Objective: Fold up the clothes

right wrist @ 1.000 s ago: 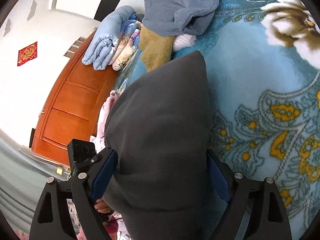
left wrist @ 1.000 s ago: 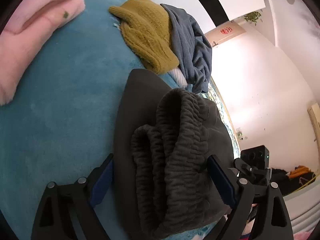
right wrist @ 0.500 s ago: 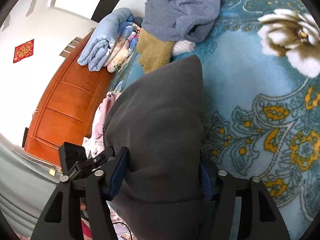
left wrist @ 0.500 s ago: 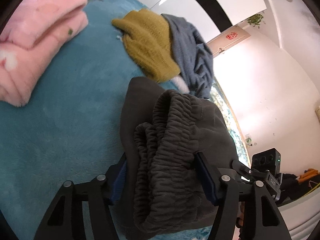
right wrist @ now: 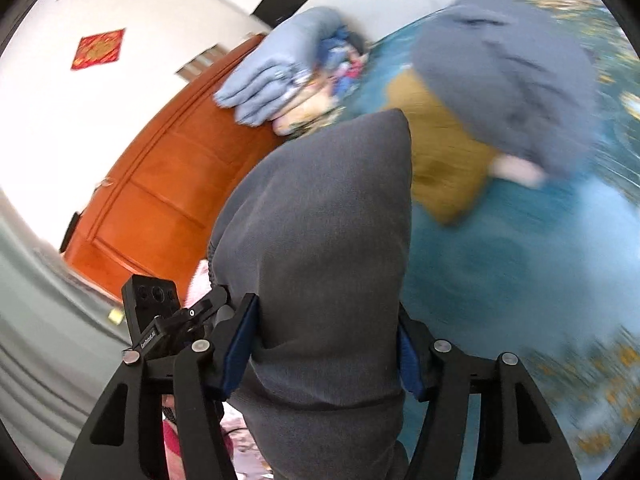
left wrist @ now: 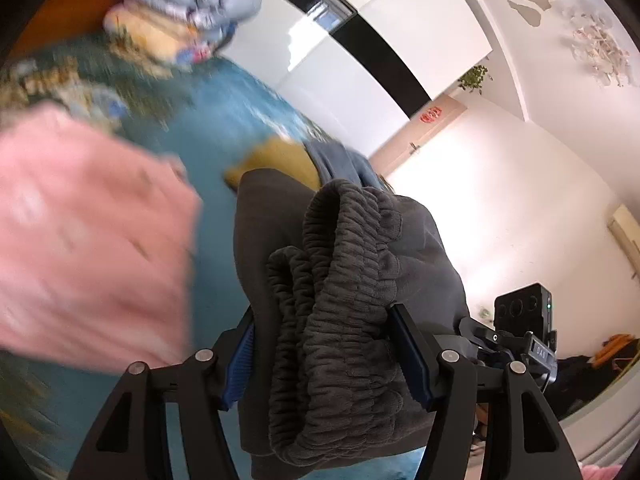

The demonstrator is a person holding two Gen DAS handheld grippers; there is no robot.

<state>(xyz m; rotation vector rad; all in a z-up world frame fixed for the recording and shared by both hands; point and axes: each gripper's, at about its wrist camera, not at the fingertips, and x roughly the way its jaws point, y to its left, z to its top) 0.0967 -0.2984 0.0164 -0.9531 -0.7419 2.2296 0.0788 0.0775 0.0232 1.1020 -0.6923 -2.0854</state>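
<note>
2 grippers, left gripper (left wrist: 320,354) and right gripper (right wrist: 326,350), each clamped on folded dark grey trousers (left wrist: 344,280), mid-carry above teal blanket (left wrist: 208,128); next likely calls for level set-down.

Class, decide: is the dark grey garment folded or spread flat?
Folded. The grey garment is bunched in layers, its gathered waistband doubled over, clamped between both hand-held grippers.

Dark grey trousers (left wrist: 352,280) now lifted, both jaws tighter.
</note>
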